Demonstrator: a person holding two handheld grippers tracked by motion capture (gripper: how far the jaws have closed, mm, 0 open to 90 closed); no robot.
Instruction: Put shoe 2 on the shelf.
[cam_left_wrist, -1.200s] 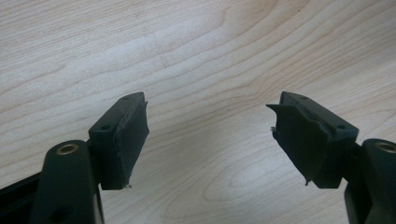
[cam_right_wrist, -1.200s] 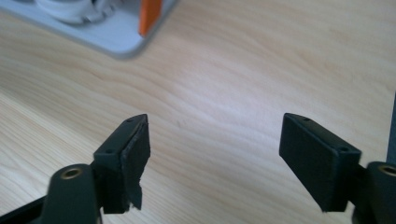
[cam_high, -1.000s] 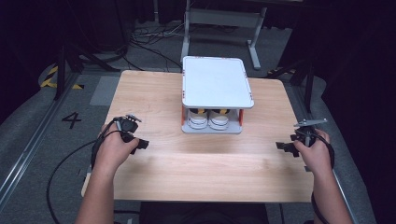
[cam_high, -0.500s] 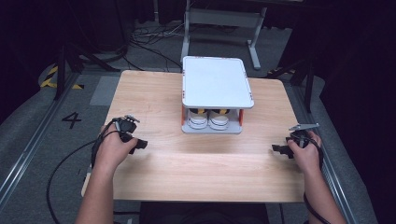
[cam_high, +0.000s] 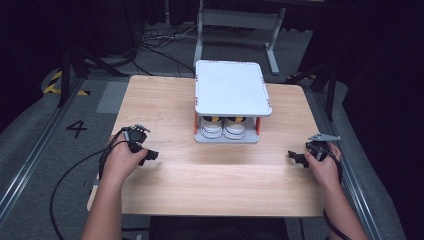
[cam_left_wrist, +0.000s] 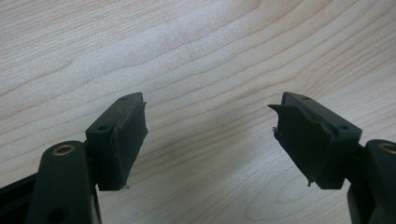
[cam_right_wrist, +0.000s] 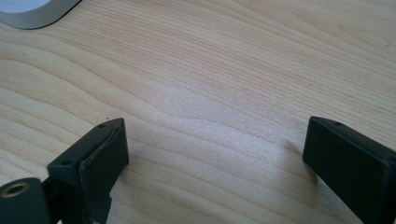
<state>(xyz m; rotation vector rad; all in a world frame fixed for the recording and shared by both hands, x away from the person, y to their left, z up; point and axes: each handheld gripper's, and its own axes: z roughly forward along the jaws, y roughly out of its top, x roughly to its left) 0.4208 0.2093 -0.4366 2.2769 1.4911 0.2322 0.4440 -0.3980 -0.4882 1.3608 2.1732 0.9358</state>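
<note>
1. The left gripper at lower left has its matte black jaws wide apart over the pale wood-grain surface.
2. The right gripper at lower right is also wide, holding nothing.
3. In the upper centre stands a flat white two-level rack with white sneakers under it.

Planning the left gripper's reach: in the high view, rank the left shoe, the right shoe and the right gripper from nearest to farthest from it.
From the left gripper:
1. Left shoe, under the white shelf, nearer side.
2. Right shoe, beside it, farther along.
3. Right gripper, at the table's opposite edge.
</note>
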